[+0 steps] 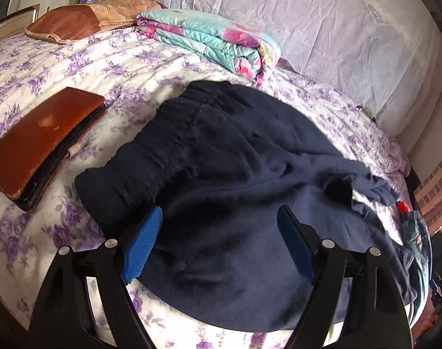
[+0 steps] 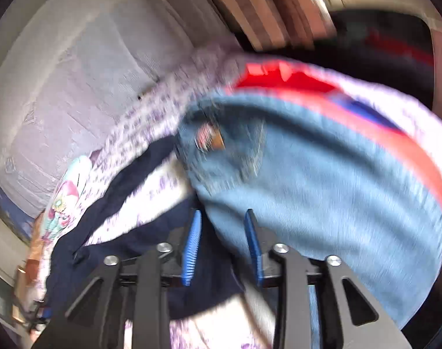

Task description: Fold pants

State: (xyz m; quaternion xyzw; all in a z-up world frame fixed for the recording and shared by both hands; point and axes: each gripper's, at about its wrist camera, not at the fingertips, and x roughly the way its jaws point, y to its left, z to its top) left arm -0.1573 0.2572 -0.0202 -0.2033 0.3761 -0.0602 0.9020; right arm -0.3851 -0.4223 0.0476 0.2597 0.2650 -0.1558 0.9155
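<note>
Dark navy fleece pants (image 1: pixel 221 180) lie crumpled on the floral bed sheet (image 1: pixel 75 67), elastic waistband toward the far left. My left gripper (image 1: pixel 219 218) is open just above the pants, blue pads wide apart, nothing between them. In the blurred right wrist view, my right gripper (image 2: pixel 222 218) is open over the edge of the navy pants (image 2: pixel 151 244), next to folded light blue jeans (image 2: pixel 322 192). Its pads hold nothing.
A brown leather wallet-like case (image 1: pixel 43 142) lies at the left. A folded floral blanket (image 1: pixel 215 43) and a brown pillow (image 1: pixel 84 20) lie at the back by the lilac headboard cover (image 1: pixel 337 29). Jeans and a red item (image 1: pixel 404 206) lie at the right bed edge.
</note>
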